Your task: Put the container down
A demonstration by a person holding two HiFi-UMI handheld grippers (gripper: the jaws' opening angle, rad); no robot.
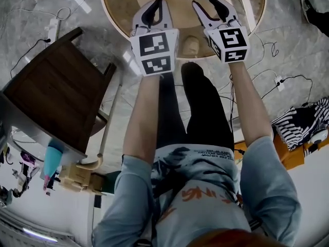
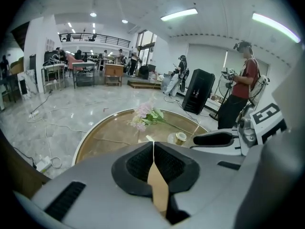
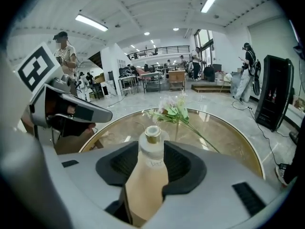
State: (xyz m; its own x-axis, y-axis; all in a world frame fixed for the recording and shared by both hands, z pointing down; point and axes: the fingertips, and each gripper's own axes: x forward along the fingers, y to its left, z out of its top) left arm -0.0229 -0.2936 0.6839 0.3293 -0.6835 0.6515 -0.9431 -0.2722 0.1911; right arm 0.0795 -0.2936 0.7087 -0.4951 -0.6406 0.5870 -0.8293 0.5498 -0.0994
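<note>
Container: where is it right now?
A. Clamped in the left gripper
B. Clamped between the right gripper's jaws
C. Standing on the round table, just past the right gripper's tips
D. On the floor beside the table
C: the left gripper view shows the container upright on the round table, apart from the right gripper, whose jaws stand apart and press on nothing.

the container [image 3: 152,135] is partly hidden behind the right hand-held gripper [image 3: 151,149]; the table [image 1: 121,1] is cut off above.
</note>
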